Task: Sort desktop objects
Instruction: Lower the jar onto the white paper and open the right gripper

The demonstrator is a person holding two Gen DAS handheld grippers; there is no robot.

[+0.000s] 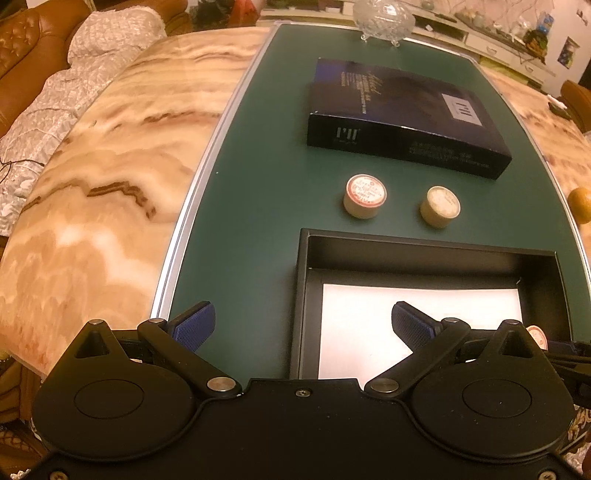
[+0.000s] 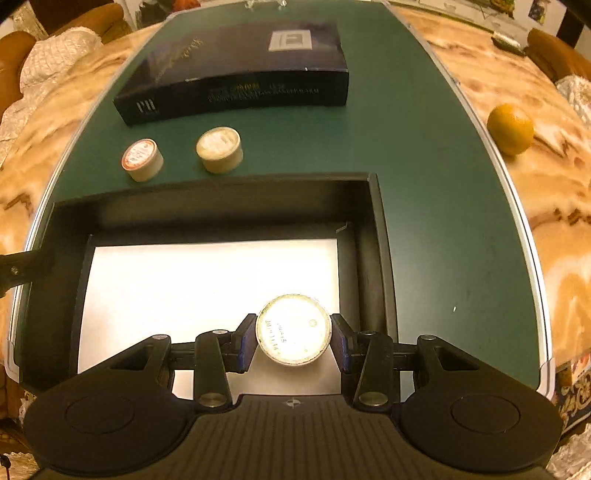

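Between the blue pads of my right gripper (image 2: 293, 338) sits a small round container (image 2: 293, 329), its pale printed lid facing the camera; both pads press its sides, so the jaws are clamped on it. I see it held over the near right part of the white sheet (image 2: 184, 288) that lines the open black box (image 2: 380, 236). From my left wrist view the same container shows only as a sliver at the right edge, partly hidden by the gripper's linkage. My left gripper (image 1: 301, 325) has its jaws spread wide with nothing between them, one pad over the green mat (image 1: 240, 221) and the other over the box's white lining. Beyond the box's far wall two more round containers stand on the mat, apart from each other: a red-labelled one (image 2: 142, 159) on the left and a plain cream one (image 2: 219, 148) beside it. Farther back lies a closed dark box (image 2: 236, 70) with pale lettering. A glass dish (image 1: 384, 18) stands at the mat's far end, and an orange (image 2: 511, 128) rests on the marbled surface (image 1: 110, 166) just off the mat's right edge.
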